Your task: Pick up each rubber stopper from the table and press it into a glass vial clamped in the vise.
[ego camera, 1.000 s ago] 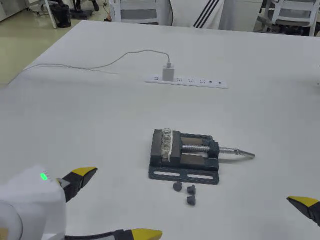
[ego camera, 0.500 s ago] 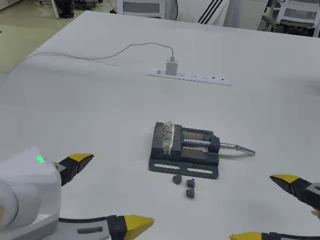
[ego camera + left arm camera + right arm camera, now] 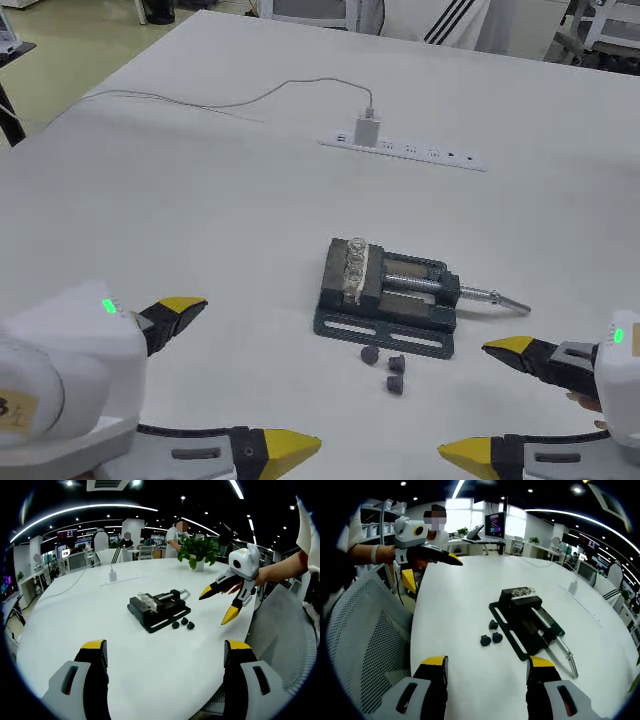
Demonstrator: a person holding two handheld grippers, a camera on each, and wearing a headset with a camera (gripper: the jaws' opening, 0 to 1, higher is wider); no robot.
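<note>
A dark vise (image 3: 388, 298) sits mid-table with several glass vials (image 3: 355, 265) clamped upright in its jaws. Three dark rubber stoppers (image 3: 385, 366) lie loose on the table just in front of it. My left gripper (image 3: 240, 375) hangs open at the lower left, well short of the stoppers. My right gripper (image 3: 487, 400) is open at the lower right, also apart from them. The left gripper view shows the vise (image 3: 157, 607), the stoppers (image 3: 182, 624) and the right gripper (image 3: 216, 606). In the right gripper view are the vise (image 3: 525, 617), the stoppers (image 3: 490, 635) and the left gripper (image 3: 432, 575).
A white power strip (image 3: 420, 153) with a plugged charger (image 3: 367, 130) and a trailing cable lies at the far side of the white table (image 3: 200, 200). A mesh chair (image 3: 285, 645) stands at the table's near edge. People and a potted plant (image 3: 197, 550) are beyond.
The head camera has shifted, so the vise sits further right in the picture. The right gripper has come further into view at the lower right. Vise and stoppers stay put.
</note>
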